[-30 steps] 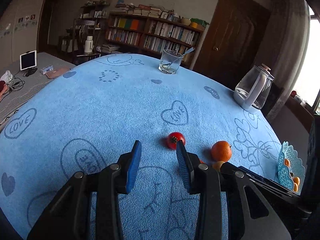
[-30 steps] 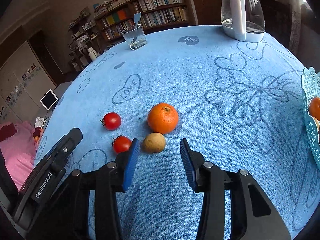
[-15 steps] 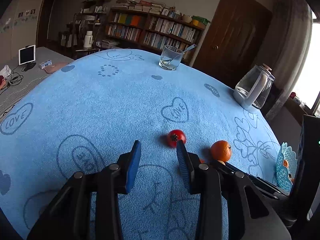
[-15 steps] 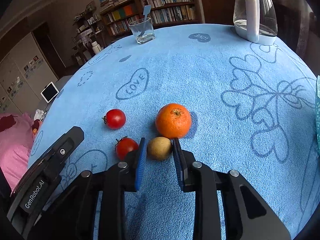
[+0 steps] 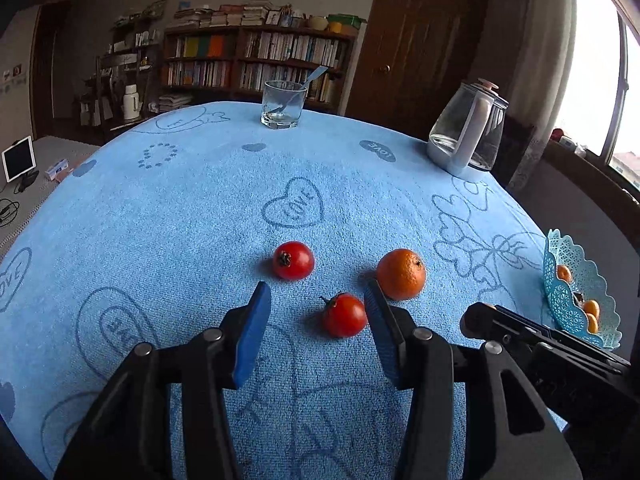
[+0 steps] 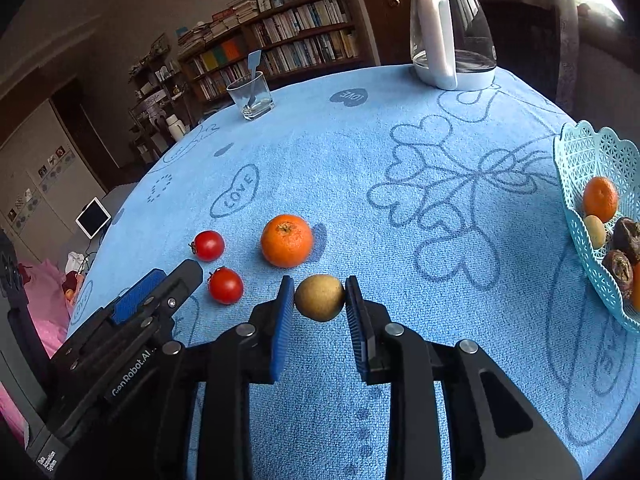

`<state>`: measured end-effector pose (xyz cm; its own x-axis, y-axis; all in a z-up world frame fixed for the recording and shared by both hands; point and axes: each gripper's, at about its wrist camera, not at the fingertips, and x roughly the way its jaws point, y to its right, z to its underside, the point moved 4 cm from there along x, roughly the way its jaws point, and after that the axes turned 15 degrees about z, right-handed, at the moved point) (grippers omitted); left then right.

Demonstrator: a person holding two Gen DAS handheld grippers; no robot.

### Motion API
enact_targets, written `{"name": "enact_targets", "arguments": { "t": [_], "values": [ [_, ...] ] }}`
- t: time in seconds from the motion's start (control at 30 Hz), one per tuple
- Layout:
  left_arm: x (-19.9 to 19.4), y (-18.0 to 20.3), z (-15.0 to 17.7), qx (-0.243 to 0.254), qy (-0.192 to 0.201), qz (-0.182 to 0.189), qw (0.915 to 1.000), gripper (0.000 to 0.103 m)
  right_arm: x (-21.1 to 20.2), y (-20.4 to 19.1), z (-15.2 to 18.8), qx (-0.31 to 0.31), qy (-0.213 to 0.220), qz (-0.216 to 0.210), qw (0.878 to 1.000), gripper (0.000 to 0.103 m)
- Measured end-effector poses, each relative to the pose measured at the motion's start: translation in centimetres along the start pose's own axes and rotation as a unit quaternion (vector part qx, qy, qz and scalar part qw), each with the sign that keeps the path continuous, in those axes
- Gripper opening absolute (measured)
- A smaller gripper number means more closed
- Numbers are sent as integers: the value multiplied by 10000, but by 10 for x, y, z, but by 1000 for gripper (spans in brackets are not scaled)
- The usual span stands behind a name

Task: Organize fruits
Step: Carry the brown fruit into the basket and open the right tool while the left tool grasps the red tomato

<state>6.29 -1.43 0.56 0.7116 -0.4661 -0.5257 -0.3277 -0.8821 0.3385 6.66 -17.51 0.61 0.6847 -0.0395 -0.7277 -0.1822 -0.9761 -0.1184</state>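
Note:
My right gripper (image 6: 320,285) is shut on a small yellow-brown fruit (image 6: 320,298) low over the blue cloth; whether it touches the cloth I cannot tell. An orange (image 6: 286,240) and two tomatoes (image 6: 207,245) (image 6: 225,285) lie just beyond and to its left. In the left wrist view my left gripper (image 5: 317,290) is opening around the nearer tomato (image 5: 344,315), which sits near the right-hand pad without being pressed. The farther tomato (image 5: 293,260) and the orange (image 5: 401,274) lie past the fingertips. A turquoise lattice basket (image 6: 576,148) at the right holds several fruits.
A glass with a spoon (image 5: 282,106) and a clear kettle (image 5: 466,132) stand at the table's far edge. The basket (image 5: 560,292) sits near the right edge. Bookshelves and a dark door are behind the table. A tablet (image 6: 93,217) lies on a lower surface at the left.
The right gripper closed on the yellow-brown fruit and drew it away from the orange. The left gripper shifted toward the nearer tomato and its jaws widened around it.

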Motion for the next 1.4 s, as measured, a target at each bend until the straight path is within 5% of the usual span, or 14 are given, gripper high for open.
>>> {"name": "enact_targets", "arguments": {
  "t": [1.17,1.4],
  "values": [
    [36,-6,4,-183,-921,276,9952,47,-64,171,-11,1710,828,1132,9752,27],
    [36,-5,3,-194,-907,346,9951,34,-61,186,-5,1837,791,1241,9719,30]
  ]
}}
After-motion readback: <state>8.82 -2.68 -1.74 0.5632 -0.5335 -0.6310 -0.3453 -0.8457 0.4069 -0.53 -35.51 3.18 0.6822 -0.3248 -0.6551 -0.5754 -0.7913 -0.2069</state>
